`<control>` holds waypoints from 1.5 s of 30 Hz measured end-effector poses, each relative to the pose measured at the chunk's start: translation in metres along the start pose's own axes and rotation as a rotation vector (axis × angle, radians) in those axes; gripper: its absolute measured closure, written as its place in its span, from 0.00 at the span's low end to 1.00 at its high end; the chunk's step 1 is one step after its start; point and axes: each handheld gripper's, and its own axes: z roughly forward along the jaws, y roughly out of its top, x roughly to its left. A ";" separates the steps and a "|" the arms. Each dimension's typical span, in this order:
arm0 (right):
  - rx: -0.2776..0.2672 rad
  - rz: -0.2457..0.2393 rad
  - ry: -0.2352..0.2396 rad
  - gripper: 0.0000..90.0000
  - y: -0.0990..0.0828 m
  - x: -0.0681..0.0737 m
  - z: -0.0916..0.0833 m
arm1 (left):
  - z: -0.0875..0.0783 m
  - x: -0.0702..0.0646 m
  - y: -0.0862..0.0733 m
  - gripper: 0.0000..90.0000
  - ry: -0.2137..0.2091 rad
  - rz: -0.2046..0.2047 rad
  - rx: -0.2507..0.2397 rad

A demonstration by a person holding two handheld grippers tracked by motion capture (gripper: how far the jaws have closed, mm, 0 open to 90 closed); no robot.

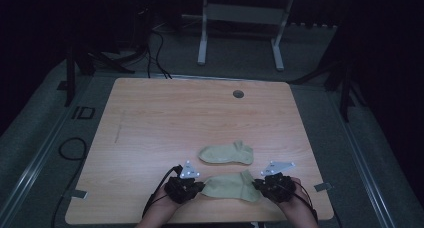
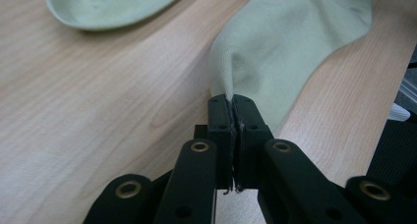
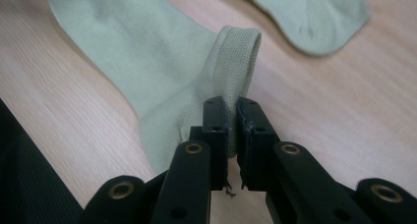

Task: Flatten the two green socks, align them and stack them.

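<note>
Two pale green socks are lying on the counter, and I am pinching the near sock at both ends: my left gripper is clamped on its toe tip at the left and my right gripper is biting the ribbed cuff at the right, close to the near edge. Both grips are taking only a thin pinch of cloth, so a sharp pull apart is risking a slipped end, and the far sock lying just beyond could get dragged; no containers are here.
</note>
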 end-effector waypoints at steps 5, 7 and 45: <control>-0.036 -0.022 -0.006 0.93 0.018 -0.003 -0.007 | -0.010 0.005 0.006 0.97 0.012 -0.011 -0.024; -0.046 -0.021 -0.008 0.93 0.021 -0.004 -0.008 | -0.014 0.009 0.009 0.97 0.014 -0.022 -0.039; 0.046 0.056 -0.049 0.92 0.093 -0.077 0.044 | 0.020 0.089 0.069 0.97 0.043 -0.143 0.036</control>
